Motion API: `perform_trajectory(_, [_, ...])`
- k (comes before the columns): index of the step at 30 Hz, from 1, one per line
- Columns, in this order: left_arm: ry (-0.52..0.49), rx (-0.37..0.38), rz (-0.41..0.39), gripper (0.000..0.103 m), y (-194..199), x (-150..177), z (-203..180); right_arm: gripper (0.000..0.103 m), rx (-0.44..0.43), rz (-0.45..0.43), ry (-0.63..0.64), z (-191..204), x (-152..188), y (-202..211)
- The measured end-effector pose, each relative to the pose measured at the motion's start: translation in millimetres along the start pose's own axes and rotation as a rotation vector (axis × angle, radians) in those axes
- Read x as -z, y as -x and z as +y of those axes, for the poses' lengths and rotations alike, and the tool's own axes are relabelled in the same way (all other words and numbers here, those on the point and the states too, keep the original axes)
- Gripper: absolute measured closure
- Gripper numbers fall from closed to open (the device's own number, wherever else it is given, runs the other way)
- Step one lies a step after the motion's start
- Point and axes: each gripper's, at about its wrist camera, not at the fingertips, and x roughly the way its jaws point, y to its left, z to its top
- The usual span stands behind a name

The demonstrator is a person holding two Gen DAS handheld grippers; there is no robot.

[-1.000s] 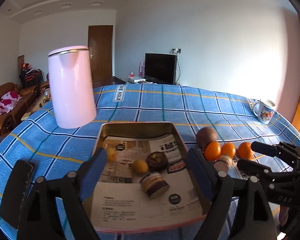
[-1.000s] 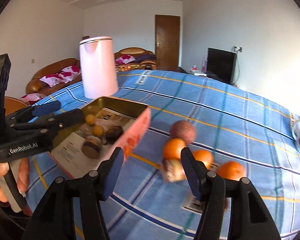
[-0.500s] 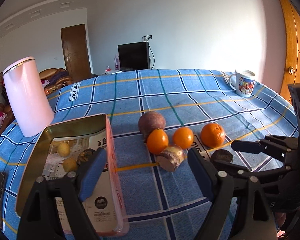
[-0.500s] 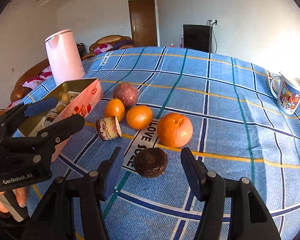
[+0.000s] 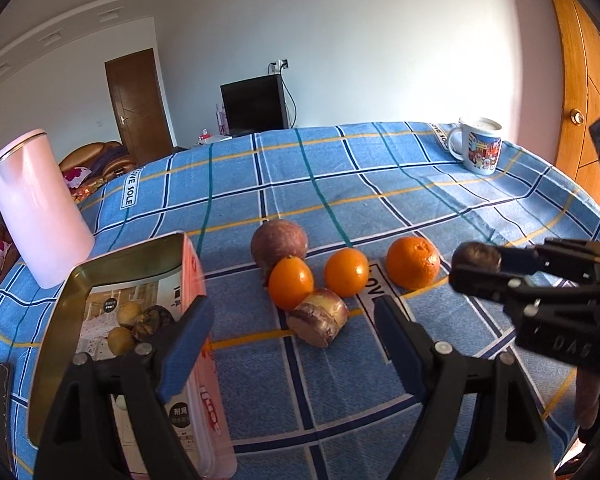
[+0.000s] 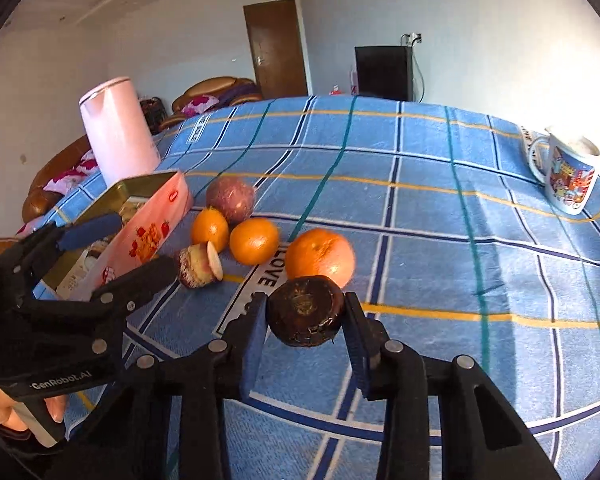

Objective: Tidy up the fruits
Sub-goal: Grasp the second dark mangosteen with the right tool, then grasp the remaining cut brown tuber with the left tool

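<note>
Right gripper [image 6: 304, 330] has its pads closed against a dark brown wrinkled round fruit [image 6: 305, 311], just beside the large orange [image 6: 320, 257]. Left gripper [image 5: 290, 330] hangs wide open, empty. Recommendation: lift vertically, then carry to the pink rectangular tin [image 6: 148, 228] without brushing neighbouring fruit.

Black claw [image 6: 304, 320], blue-padded fingers [image 6: 252, 336]

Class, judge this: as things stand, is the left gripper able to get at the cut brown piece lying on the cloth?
Probably yes. The left gripper is open, and the cut brown piece lies right ahead between its fingers, with only bare tablecloth before it.
</note>
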Motion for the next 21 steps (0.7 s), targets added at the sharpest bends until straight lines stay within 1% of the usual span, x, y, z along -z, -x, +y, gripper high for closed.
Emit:
perform_trajectory(3, [-0.007,0.013,0.017,0.021,-6,-6,-7,0.064,0.059,-0.064,-0.017,-11,-9,14])
perform_trajectory(5, [-0.003,0.017,0.046,0.027,-14,-8,-10,0.064,0.103,-0.093,-0.024,-16,-12,17])
perform_trajectory(6, [-0.005,0.016,0.056,0.032,-17,-9,-11,0.064,0.116,-0.1,-0.028,-19,-14,16])
perform_trajectory(7, [-0.007,0.019,0.072,0.036,-21,-10,-12,0.064,0.12,-0.102,-0.03,-20,-15,14])
perform_trajectory(9, [0.004,0.023,0.102,0.039,-27,-10,-12,0.064,0.125,-0.107,-0.034,-22,-15,9])
perform_trajectory(12, [0.006,0.018,0.136,0.039,-35,-8,-13,0.064,0.117,-0.11,-0.034,-22,-13,4])
perform_trajectory(13, [0.01,0.021,0.148,0.039,-38,-7,-13,0.064,0.116,-0.105,-0.032,-19,-11,3])
perform_trajectory(15, [0.019,0.036,0.172,0.04,-44,-5,-13,0.064,0.114,-0.122,-0.028,-18,-13,7])
perform_trajectory(17, [0.034,0.057,0.208,0.047,-52,-4,-12,0.064,0.114,-0.118,-0.018,-17,-14,6])
perform_trajectory(19, [0.064,0.065,0.227,0.056,-56,-4,-8,0.064,0.113,-0.114,-0.015,-17,-14,5])
perform_trajectory(20, [0.071,0.065,0.227,0.058,-56,-4,-7,0.064,0.11,-0.11,-0.014,-17,-14,4])
perform_trajectory(21, [0.076,0.069,0.226,0.058,-56,-4,-6,0.064,0.105,-0.105,-0.013,-17,-14,3])
